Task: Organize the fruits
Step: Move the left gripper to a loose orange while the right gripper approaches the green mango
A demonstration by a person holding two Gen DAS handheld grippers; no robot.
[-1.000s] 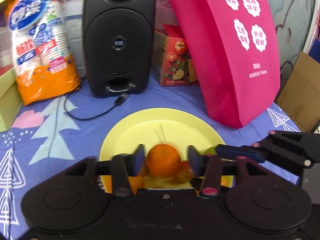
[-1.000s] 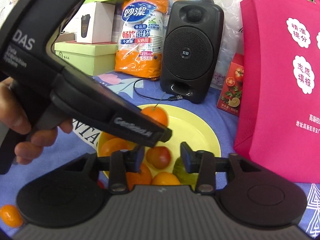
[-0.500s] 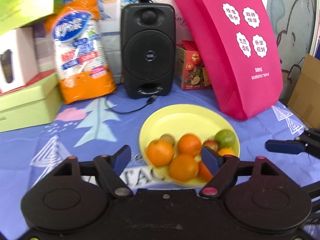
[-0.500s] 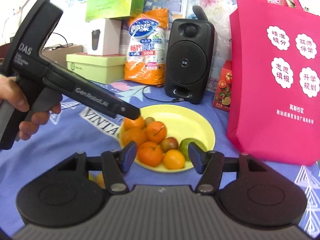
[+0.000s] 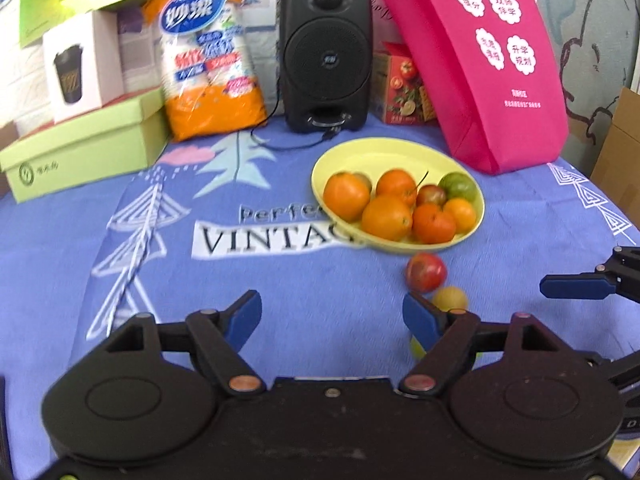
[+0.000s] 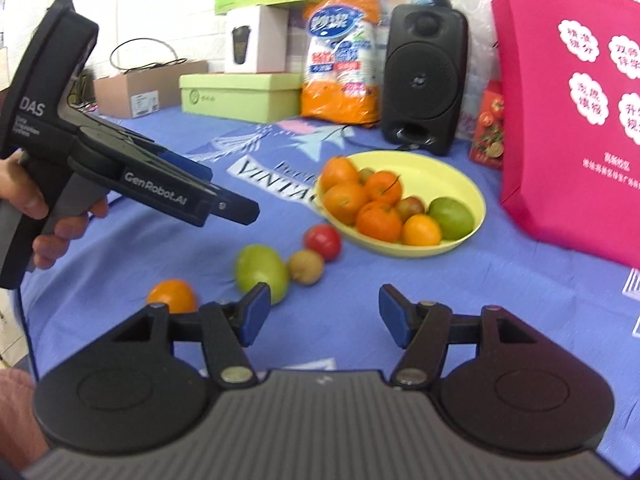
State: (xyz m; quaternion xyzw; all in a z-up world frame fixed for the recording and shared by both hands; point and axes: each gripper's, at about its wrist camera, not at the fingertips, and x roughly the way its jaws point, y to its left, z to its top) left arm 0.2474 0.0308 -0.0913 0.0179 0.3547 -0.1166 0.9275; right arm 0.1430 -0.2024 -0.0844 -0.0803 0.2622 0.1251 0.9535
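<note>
Tablecloth (image 6: 460, 292): blue, printed, under everything.
Yellow plate (image 6: 460, 184): 12 o'clock of the right gripper, holding oranges (image 6: 378, 220), a small red fruit and a green fruit (image 6: 452, 213).
Left gripper (image 5: 332, 316): jaws wide, holding nothing, above the cloth; plate at its 1 o'clock.
Right gripper (image 6: 323, 312): jaws wide, holding nothing.
Loose green fruit (image 6: 260, 269): on the cloth at 11 o'clock of the right gripper.
Loose orange (image 6: 172, 296): 10 o'clock, farthest from the plate.
Red fruit (image 6: 323, 241): just beside the plate's rim.
Brownish fruit (image 6: 306, 267): touching the red fruit.
</note>
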